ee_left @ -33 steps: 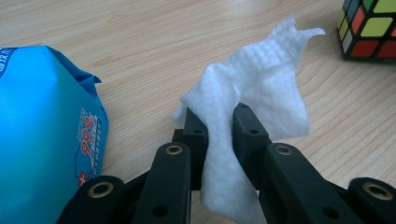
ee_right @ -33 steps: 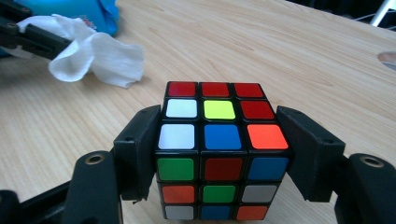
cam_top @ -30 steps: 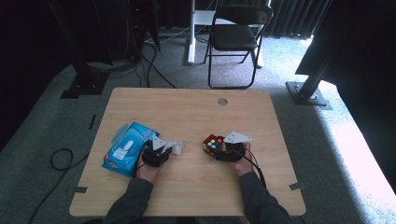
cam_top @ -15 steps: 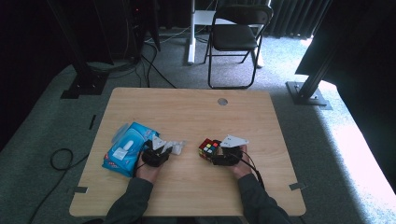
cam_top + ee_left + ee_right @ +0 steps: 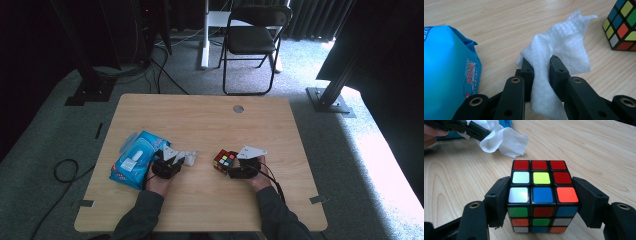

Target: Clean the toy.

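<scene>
A scrambled colour cube (image 5: 540,195) sits between the jaws of my right gripper (image 5: 541,200), which is shut on its two sides; from above the cube (image 5: 224,160) is just left of that gripper (image 5: 234,167). My left gripper (image 5: 541,66) is shut on a crumpled white wipe (image 5: 564,47), which hangs out past the jaws toward the cube (image 5: 621,25). In the high view the left gripper (image 5: 176,161) holds the wipe (image 5: 186,158) a short gap left of the cube. The right gripper view shows the wipe (image 5: 504,141) and the left gripper at the far left.
A blue pack of wet wipes (image 5: 134,160) lies on the wooden table (image 5: 210,125) just left of my left hand, also in the left gripper view (image 5: 446,72). A cable hole (image 5: 238,108) is at the table's far side. A folding chair (image 5: 252,40) stands beyond the table.
The cube and right gripper have shifted a little to the left, toward the wipe. The left hand has stayed put.
</scene>
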`<state>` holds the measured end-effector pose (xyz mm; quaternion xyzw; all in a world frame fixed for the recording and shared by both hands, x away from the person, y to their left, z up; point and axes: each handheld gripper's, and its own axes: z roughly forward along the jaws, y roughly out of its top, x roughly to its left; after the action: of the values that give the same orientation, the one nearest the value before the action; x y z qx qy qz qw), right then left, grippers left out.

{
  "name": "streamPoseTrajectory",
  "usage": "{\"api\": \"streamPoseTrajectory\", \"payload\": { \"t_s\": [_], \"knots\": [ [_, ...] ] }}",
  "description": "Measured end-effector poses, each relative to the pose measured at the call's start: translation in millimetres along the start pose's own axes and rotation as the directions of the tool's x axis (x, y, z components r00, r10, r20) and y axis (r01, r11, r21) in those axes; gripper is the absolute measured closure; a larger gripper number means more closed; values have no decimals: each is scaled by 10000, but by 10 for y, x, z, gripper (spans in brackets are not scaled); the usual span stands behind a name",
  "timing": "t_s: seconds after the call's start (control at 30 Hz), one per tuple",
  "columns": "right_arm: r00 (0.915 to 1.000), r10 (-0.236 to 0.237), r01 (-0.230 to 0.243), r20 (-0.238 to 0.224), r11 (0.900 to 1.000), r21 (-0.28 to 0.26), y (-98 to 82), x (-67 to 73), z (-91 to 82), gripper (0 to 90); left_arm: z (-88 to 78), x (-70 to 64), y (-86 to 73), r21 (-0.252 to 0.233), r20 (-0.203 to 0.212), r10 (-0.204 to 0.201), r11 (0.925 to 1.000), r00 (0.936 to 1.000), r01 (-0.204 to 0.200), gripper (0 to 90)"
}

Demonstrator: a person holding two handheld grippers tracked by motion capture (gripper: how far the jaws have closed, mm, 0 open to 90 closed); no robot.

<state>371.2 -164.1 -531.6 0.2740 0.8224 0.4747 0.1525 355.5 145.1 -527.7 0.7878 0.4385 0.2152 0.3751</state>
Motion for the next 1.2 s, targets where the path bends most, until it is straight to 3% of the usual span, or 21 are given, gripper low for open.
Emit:
{"api": "streamPoseTrajectory", "payload": {
  "t_s": [0.57, 0.93, 1.2],
  "knots": [
    [9999, 17, -17, -115, 10000, -21, 13, -21, -40, 297, 2, -5, 0, -16, -3, -9, 10000, 10000, 9, 754],
    [9993, 142, -169, -349, 9967, -792, 148, -10, -198, 278, -15, -17, 3, -92, -21, 55, 9999, 10000, -55, 684],
    [9986, 515, -521, -78, 9916, -1181, 167, -91, -308, 280, -109, -22, 37, -399, 88, -36, 9992, 10000, 39, 583]
  ]
}}
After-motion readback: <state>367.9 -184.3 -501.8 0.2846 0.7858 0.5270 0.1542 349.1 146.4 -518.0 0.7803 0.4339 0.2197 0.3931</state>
